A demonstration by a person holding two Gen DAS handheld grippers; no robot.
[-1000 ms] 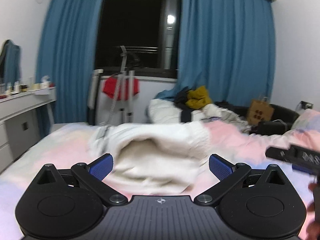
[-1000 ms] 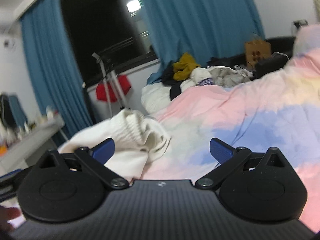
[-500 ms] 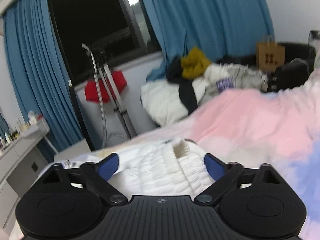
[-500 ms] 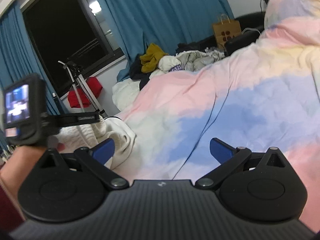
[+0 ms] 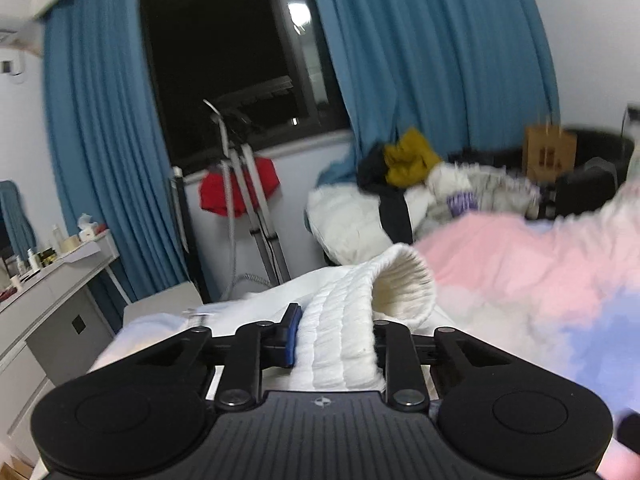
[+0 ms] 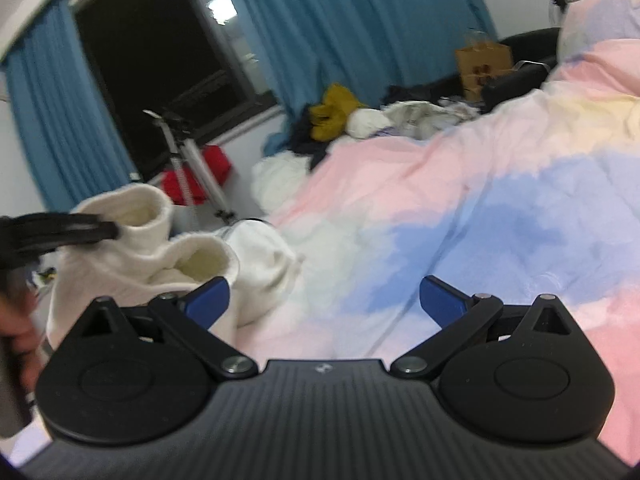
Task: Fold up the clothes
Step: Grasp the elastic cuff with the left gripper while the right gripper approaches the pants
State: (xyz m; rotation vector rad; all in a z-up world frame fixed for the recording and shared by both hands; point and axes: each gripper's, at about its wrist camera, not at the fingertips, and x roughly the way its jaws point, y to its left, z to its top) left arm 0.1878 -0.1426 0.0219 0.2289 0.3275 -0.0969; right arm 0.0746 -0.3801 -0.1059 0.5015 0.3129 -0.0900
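A white knitted sweater [image 5: 352, 312] lies on the bed's pastel pink and blue duvet [image 5: 540, 280]. My left gripper [image 5: 334, 334] is shut on a ribbed cuff end of the sweater and holds it raised. In the right wrist view the sweater [image 6: 160, 260] is bunched at the left, and the left gripper's fingers [image 6: 64, 232] pinch its upper cuff. My right gripper [image 6: 324, 300] is open and empty, just right of the sweater, over the duvet [image 6: 460, 220].
A heap of other clothes [image 5: 408, 184], white, black and mustard, sits beyond the bed's far end. A metal stand with a red item [image 5: 240, 192] is by the window. A white dresser [image 5: 48, 292] is at the left. A paper bag [image 5: 550, 152] stands at the far right.
My left gripper has closed on the sweater's cuff and lifted it. My right gripper stayed open and shifted closer to the sweater.
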